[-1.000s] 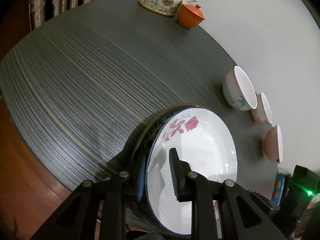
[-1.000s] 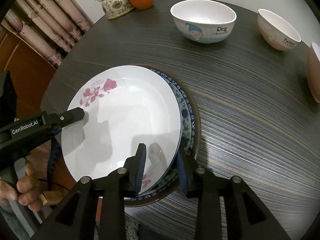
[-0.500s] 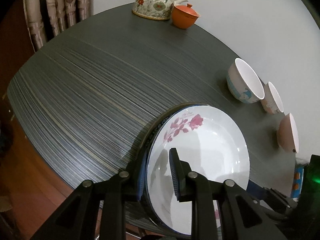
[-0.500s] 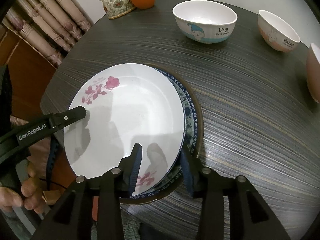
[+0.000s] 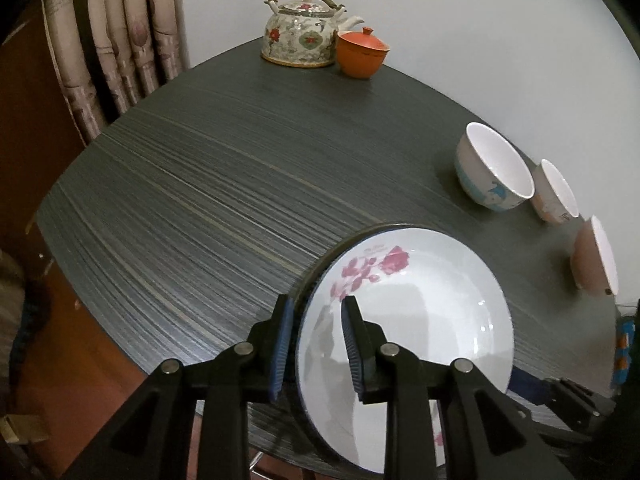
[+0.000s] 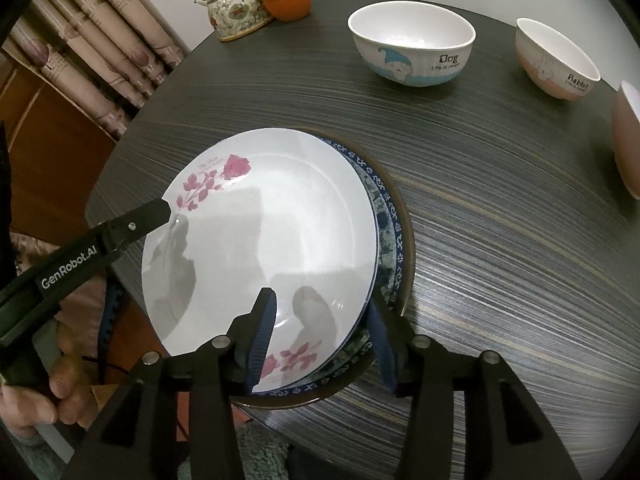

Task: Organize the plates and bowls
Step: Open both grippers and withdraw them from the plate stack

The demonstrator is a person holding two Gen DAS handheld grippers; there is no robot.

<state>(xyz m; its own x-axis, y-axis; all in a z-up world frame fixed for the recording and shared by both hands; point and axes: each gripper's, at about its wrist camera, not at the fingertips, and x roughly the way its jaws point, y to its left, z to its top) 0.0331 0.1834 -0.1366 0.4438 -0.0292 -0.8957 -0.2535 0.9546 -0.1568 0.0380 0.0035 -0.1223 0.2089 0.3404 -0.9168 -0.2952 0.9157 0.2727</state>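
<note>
Right gripper [image 6: 320, 332] straddles the near rim of the white rose plate [image 6: 260, 248], jaws just opened, pads off it.
Left gripper [image 5: 316, 344] straddles the plate's left rim; whether it pinches is unclear. The plate lies on a blue-patterned plate [image 6: 390, 240] on the dark table [image 6: 500, 220], bowls beyond.

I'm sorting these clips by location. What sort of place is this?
Most likely a home dining corner. A round dark striped table stands against a plain wall beside patterned curtains, and it holds a floral teapot, cartoon-printed bowls and a rose-patterned plate stacked on others.
</note>
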